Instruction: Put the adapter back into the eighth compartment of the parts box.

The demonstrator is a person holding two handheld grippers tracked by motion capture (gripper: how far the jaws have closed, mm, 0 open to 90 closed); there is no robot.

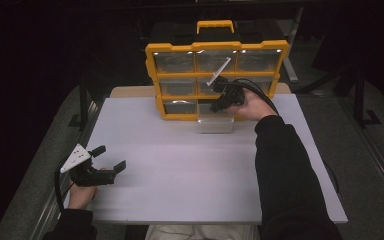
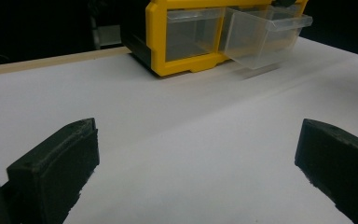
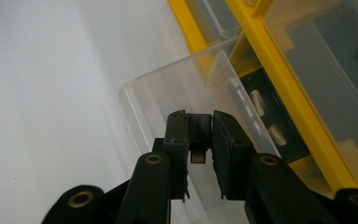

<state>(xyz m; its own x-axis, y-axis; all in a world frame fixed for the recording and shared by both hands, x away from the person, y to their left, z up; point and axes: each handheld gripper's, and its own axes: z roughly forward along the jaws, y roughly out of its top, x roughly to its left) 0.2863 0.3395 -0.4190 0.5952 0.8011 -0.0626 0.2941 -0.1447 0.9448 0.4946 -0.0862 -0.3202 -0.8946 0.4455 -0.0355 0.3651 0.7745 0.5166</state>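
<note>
right tongs clamp a small black plug over the pulled-out drawer

black jaws of the right tongs (image 3: 199, 140) rise nearest in the right gripper view, closed tight on a small black plug (image 3: 199, 135) with a metal tip showing at its lower end. directly beyond and beneath the plug sits a clear plastic drawer (image 3: 168, 93), pulled partway out of the bottom row of a yellow parts organiser (image 3: 279, 79); the plug hangs above the drawer's open top, and whether it touches the plastic cannot be told. in the high view the right tongs (image 1: 219, 104) reach in from the person's hand over that same drawer (image 1: 215, 122), which juts forward from the organiser (image 1: 152, 65) onto the white desk (image 1: 180, 170).

the left tongs (image 1: 111, 157) rest well apart from all this, at the near left part of the desk, held in the person's other hand. their jaws stand wide open with nothing between them, bare desk (image 2: 191, 140) in the gap. ahead of them in the left gripper view, far off, are the organiser (image 2: 156, 42) and the protruding drawer (image 2: 261, 39).
</note>
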